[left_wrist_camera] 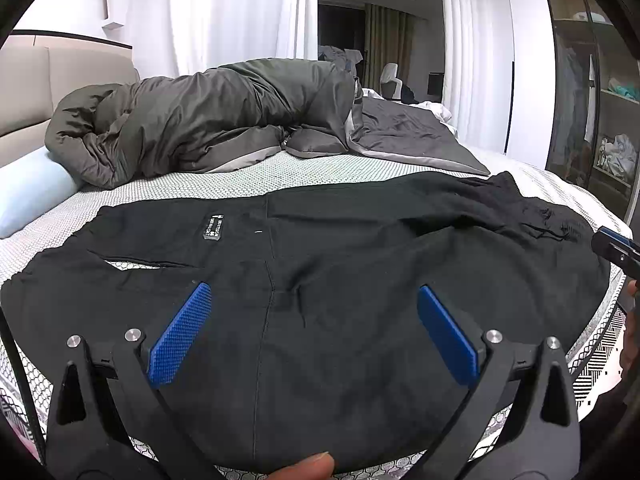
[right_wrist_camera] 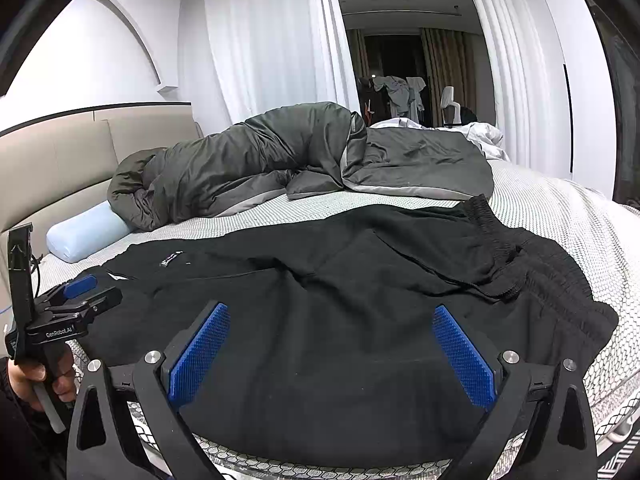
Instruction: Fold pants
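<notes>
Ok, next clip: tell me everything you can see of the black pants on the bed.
The black pants lie spread across the near edge of the patterned mattress, not yet folded. The fabric looks soft, matte and wrinkled. A ribbed elastic waistband is bunched at the right; a small label shows toward the left. A seam runs down the middle. Both grippers, left and right, are open above it, gripping nothing.
</notes>
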`<move>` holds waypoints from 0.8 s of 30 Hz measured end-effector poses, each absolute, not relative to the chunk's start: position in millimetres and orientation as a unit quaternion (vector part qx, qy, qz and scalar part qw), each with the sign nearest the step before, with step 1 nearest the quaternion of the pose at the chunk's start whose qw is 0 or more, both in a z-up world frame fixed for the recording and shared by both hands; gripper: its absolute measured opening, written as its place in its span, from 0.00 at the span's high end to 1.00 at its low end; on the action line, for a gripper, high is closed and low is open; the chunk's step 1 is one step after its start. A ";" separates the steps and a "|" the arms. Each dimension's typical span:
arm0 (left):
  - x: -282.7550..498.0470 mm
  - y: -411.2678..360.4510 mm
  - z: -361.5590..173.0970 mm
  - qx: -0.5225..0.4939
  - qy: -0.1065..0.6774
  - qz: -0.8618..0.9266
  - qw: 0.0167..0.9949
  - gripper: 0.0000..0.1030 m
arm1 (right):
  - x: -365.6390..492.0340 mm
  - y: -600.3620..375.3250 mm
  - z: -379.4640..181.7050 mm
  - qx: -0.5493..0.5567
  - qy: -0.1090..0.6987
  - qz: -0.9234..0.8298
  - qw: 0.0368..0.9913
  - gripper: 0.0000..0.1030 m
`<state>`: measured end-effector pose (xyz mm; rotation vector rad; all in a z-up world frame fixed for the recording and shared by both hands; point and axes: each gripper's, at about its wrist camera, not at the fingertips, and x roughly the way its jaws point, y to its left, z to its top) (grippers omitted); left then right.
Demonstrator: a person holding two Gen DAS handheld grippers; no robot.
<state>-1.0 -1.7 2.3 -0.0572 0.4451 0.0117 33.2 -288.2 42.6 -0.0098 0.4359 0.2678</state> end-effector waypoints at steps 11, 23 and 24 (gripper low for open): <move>-1.8 -0.4 -2.0 -0.029 0.232 0.009 0.972 0.01 | 35.0 -290.6 40.9 0.004 0.216 0.131 0.967 0.00; -9.7 6.7 11.7 -0.032 0.248 0.036 0.967 0.01 | 45.8 -295.0 41.3 0.008 0.225 0.125 0.966 0.00; -13.5 8.3 19.6 -0.034 0.247 0.037 0.968 0.01 | 46.8 -295.6 41.1 0.007 0.226 0.125 0.966 0.00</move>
